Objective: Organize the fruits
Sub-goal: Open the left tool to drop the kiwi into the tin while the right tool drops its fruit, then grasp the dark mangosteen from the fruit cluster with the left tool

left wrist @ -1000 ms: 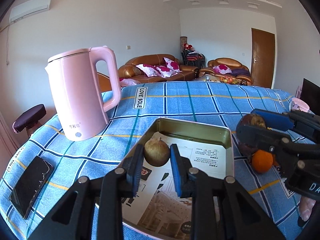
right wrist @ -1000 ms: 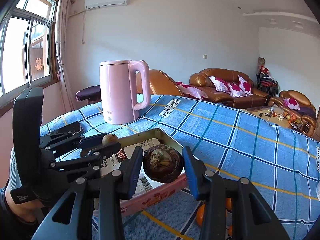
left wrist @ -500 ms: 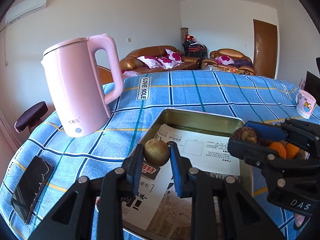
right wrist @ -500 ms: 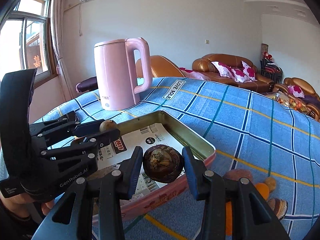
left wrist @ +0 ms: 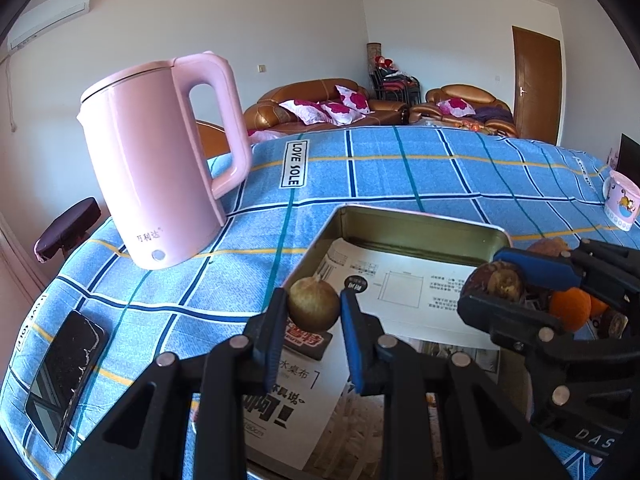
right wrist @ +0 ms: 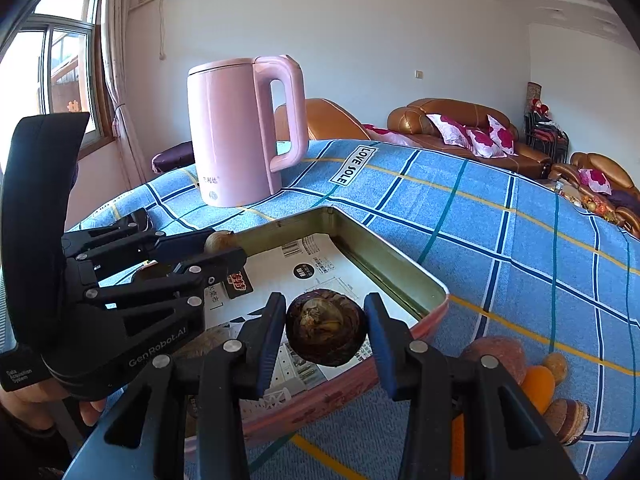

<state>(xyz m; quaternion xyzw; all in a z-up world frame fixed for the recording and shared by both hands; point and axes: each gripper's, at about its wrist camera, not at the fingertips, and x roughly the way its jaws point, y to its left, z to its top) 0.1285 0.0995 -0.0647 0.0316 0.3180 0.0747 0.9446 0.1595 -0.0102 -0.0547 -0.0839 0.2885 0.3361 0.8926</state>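
So far the tin tray [left wrist: 416,226], a shallow metal box lined with printed paper [left wrist: 400,280], holds no fruit that I can make out: its paper floor looks bare in both views, though the near end is hidden behind the gripper arms. It sits on the blue checked cloth [left wrist: 400,172] with the pink kettle [left wrist: 156,168] at about ten o'clock from it in the left wrist view.

Both hands are loaded and poised over the tray. The right gripper [right wrist: 326,334] is closed on a dark brown round fruit [right wrist: 326,332], pads pressing it from either side, above the tray's near right corner. The left gripper [left wrist: 314,312] is clamped tight on a small tan fruit [left wrist: 314,309] over the tray's left edge (roughly at nine o'clock of the tray).

Left to do, by my judgement: set down and release these two, then fetch the rest. A loose heap of fruit [right wrist: 536,376] lies on the cloth outside the tray at about four o'clock in the right wrist view, including an orange one [right wrist: 538,384] and several brown ones. The sorting seems barely begun.
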